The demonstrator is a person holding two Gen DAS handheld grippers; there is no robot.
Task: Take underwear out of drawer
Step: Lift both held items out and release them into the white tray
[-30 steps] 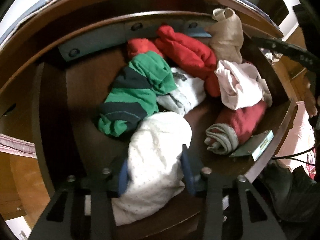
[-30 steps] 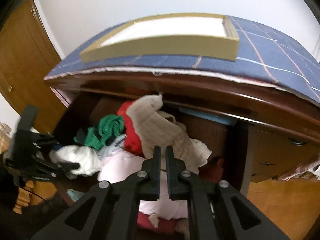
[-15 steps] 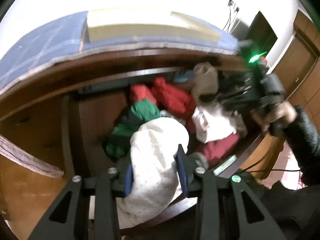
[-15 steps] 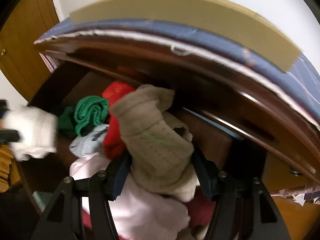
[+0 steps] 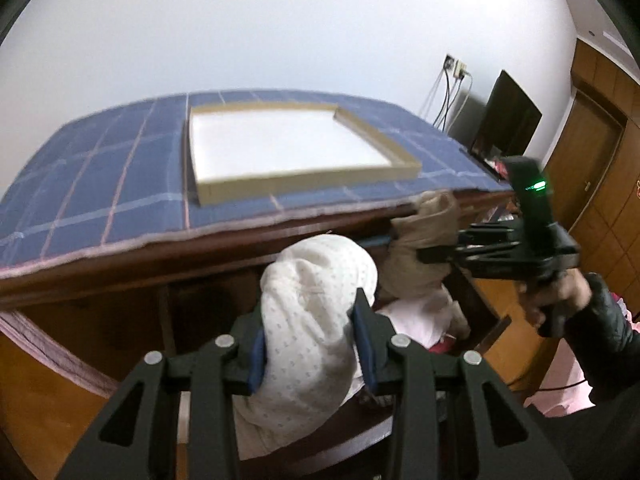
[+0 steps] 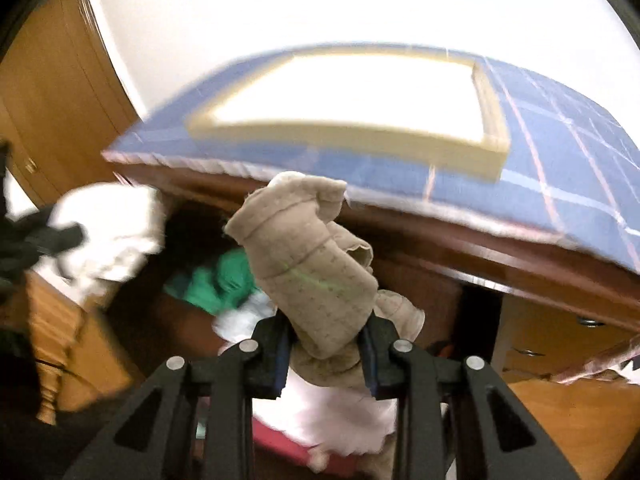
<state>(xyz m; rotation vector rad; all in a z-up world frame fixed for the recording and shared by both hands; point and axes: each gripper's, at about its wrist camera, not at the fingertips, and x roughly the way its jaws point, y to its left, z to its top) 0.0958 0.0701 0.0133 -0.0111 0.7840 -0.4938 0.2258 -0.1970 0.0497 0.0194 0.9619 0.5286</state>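
Left hand-held gripper (image 5: 308,344) clamped on white dotted underwear (image 5: 316,304), raised above open drawer (image 5: 486,322). Right hand-held gripper (image 6: 326,354), jaws just closing, grips beige underwear (image 6: 312,268) above drawer. Green garment (image 6: 218,282) in drawer.

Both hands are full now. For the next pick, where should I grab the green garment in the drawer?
Take the green garment by its bunched top fold, coming down from above and the drawer's open front. It lies crumpled in the pile, and the dresser top overhangs the back.
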